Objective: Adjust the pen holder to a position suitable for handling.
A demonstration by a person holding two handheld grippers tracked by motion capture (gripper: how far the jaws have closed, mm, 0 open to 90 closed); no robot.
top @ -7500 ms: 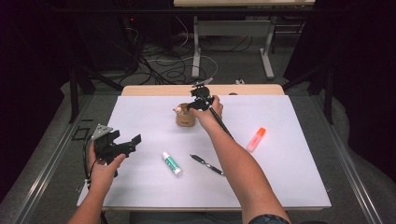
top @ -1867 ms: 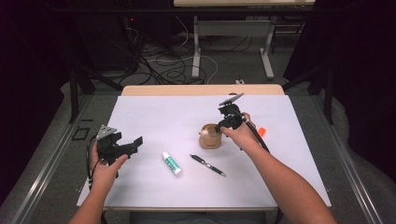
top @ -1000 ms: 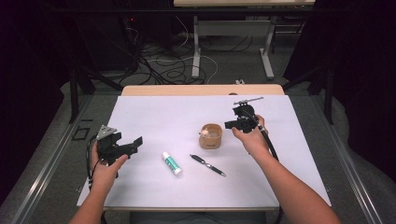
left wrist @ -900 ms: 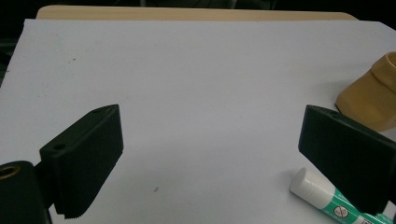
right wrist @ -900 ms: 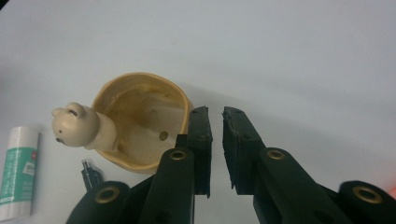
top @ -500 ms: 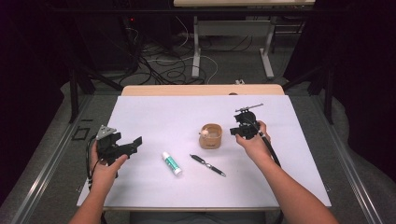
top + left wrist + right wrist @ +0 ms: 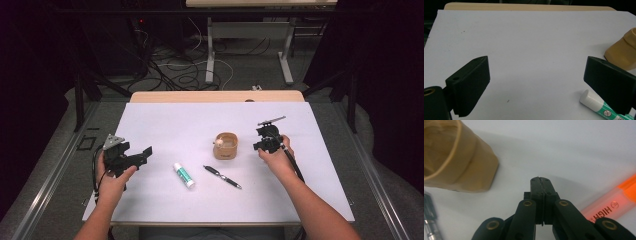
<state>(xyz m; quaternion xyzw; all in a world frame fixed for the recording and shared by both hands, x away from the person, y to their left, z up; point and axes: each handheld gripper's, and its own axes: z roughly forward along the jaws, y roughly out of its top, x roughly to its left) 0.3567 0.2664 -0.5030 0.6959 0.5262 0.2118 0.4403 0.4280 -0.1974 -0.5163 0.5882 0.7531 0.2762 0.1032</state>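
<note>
A tan wooden cup (image 7: 226,145) stands upright in the middle of the white table; it also appears as the cup (image 7: 456,162) up left in the right gripper view. Just right of it my right gripper (image 7: 264,137) hangs low over the table, shut with nothing between its jaws, tips together at the gripper (image 7: 539,180). An orange highlighter (image 7: 609,205) lies close to the right of those tips. My left gripper (image 7: 142,152) rests at the table's left, and the gripper (image 7: 536,82) stands wide open and empty.
A green and white glue stick (image 7: 183,175) and a black pen (image 7: 222,176) lie in front of the cup. In the left gripper view the glue stick (image 7: 604,110) sits by one jaw. The white table top (image 7: 170,125) ends at a wooden strip at the back.
My right hand set the cup down mid-table, left it, and moved right and down toward the table. The left hand kept still.
</note>
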